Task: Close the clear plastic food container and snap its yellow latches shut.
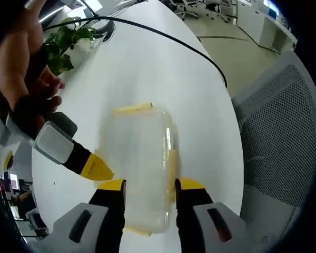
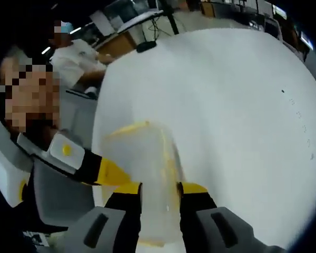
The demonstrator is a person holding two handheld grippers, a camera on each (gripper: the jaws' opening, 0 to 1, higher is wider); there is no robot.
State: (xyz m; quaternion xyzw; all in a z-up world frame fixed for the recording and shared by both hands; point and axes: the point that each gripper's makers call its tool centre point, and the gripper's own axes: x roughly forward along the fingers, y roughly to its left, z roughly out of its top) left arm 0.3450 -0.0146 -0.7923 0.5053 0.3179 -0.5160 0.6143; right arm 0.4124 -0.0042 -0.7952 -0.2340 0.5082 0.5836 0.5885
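White table (image 1: 147, 68), large and round-edged, spans both views. In the left gripper view a grey mesh chair (image 1: 284, 132) stands off its edge at 3 o'clock, a black cable (image 1: 163, 36) arcs across the tabletop toward 1 o'clock, and a leafy green plant (image 1: 63, 45) sits at 10 o'clock.

In the right gripper view a person in a white top (image 2: 76, 55) sits beyond the table's far edge at 10 o'clock.

Clear plastic food container (image 1: 139, 158) lies on the table just ahead of the left gripper (image 1: 150, 185), lid in place on top, its near end between the yellow-tipped jaws. One yellow latch (image 1: 131, 108) shows at the far end at 12 o'clock, another latch (image 1: 172, 163) along the right side. Jaws stand parted on either side of the box; cannot tell whether they press it.

Right gripper (image 1: 97, 167) comes in from 9 o'clock, its yellow tip at the container's left side, a hand (image 1: 26, 68) behind it.

In the right gripper view the container (image 2: 142, 168) stands between that gripper's (image 2: 159, 188) jaws, which are set close against its walls; a firm grip cannot be confirmed. The left gripper (image 2: 113, 173) reaches in from 9 o'clock, tip at the container's side.
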